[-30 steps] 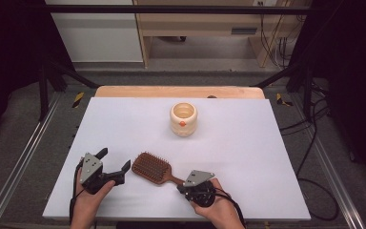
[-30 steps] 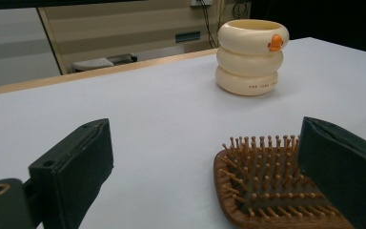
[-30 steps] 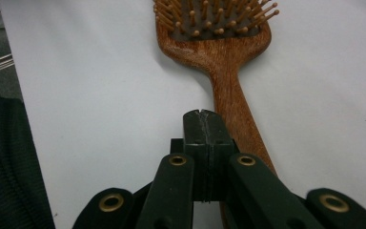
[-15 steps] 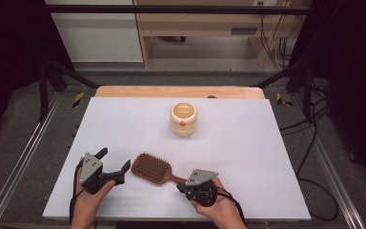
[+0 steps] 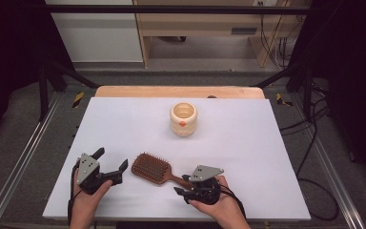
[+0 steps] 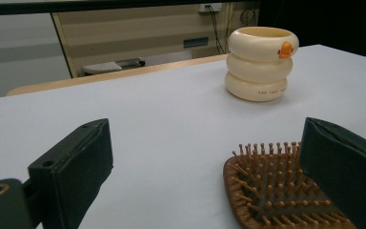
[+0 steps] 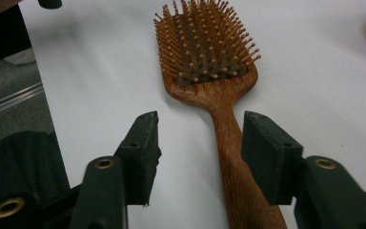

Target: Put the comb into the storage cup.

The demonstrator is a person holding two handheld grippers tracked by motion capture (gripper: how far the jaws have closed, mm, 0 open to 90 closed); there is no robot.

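we see our left gripper [image 5: 109, 167] as a black body with two thick, blocky black jaws and a grey three-cornered plate on top, dotted with small dark screw holes. a black cable trails from it along the wrist. our right gripper [image 5: 183, 185] is built the same, grey plate and all, with a black cable looping behind the hand. up close, its matte pads [image 7: 143, 148] are squared, with small round holes, and brass-coloured rivets sit at the jaw pivots. our forearms are bare, no sleeves.
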